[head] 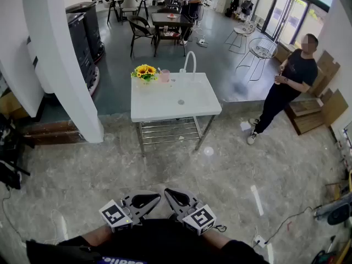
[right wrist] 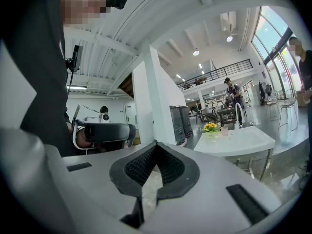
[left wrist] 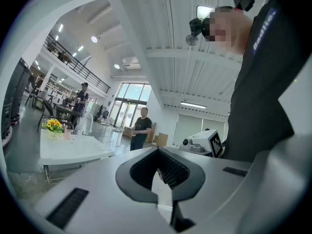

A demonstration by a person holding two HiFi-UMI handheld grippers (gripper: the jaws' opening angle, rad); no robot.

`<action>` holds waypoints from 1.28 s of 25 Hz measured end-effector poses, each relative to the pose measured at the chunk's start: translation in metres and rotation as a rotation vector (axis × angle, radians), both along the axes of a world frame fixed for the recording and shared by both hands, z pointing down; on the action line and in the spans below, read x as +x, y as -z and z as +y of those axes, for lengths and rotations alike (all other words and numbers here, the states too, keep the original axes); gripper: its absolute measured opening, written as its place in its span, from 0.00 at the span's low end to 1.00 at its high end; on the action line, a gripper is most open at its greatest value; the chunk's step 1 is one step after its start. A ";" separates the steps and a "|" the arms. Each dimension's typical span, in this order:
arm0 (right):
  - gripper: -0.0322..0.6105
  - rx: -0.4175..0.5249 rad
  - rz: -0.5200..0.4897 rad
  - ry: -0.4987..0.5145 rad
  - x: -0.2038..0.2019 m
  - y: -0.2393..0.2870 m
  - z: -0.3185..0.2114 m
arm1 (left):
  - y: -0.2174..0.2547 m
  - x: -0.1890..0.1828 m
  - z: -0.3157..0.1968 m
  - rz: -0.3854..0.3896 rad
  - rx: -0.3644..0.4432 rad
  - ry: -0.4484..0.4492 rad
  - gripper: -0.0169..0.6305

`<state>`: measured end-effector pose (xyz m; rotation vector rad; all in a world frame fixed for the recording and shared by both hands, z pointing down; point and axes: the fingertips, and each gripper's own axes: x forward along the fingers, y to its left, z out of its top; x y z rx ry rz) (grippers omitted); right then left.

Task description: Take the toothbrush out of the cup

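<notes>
Position of both tools: well short of the table (head: 159, 108), low against the holder's body, with a wide stretch of marbled floor (head: 231, 169) between them and it. The left gripper (head: 150, 199) and right gripper (head: 172, 196) lie side by side, tips angled toward each other and nearly touching, marker cubes turned outward.

Left gripper: jaws closed tip to tip, the ribbed pads bowing into an empty loop behind the tips; nothing held. Right gripper: same condition, jaws together and nothing in the loop.

Table: white, on a metal frame with a lower shelf, its top recessed with a drain hole near the middle. On its far edge stand three items in a row: sunflowers (head: 145, 71) at the far-left corner, a small pink cup (head: 164, 76) just beside them toward the middle, upright, and a white curved tap (head: 190, 61) next along.

Toothbrush: too small at this range to make out in any view; whether it is in the cup cannot be told.

Surroundings: a white pillar (head: 60, 65) stands to the left of the table. A person (head: 286, 87) in dark clothing stands well off the table's right side.
</notes>
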<state>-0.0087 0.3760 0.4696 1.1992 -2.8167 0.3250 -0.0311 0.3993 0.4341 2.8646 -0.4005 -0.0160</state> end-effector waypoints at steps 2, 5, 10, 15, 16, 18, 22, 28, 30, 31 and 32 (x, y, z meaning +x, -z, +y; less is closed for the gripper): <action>0.07 0.002 -0.005 0.000 0.000 0.000 -0.001 | -0.001 0.001 -0.001 0.001 0.003 0.002 0.03; 0.07 0.001 -0.008 0.001 0.001 0.000 -0.001 | -0.002 0.001 -0.001 0.001 0.004 0.004 0.03; 0.07 -0.014 -0.005 0.001 0.000 0.005 -0.001 | -0.001 0.002 -0.002 0.000 0.003 0.006 0.03; 0.07 -0.016 -0.007 0.012 0.000 0.006 0.000 | 0.001 0.003 -0.002 0.002 -0.002 0.012 0.03; 0.07 -0.019 -0.008 0.012 0.001 0.006 0.000 | 0.001 0.003 -0.001 0.002 -0.001 0.012 0.03; 0.07 -0.029 -0.013 0.006 0.002 0.006 -0.001 | 0.001 0.004 -0.002 0.001 0.000 0.011 0.03; 0.07 -0.038 -0.017 0.002 0.005 0.006 -0.003 | 0.001 0.005 -0.004 0.001 -0.003 0.016 0.03; 0.07 -0.033 -0.026 0.014 0.010 0.008 -0.008 | 0.003 0.012 -0.008 -0.006 0.003 0.023 0.03; 0.07 -0.042 -0.025 0.020 0.012 0.011 -0.010 | 0.003 0.014 -0.010 -0.010 0.003 0.029 0.03; 0.07 -0.048 -0.025 0.022 0.014 0.011 -0.011 | 0.003 0.016 -0.011 -0.012 0.001 0.034 0.03; 0.07 -0.050 -0.027 0.024 0.016 0.011 -0.013 | 0.002 0.017 -0.013 -0.012 0.000 0.039 0.03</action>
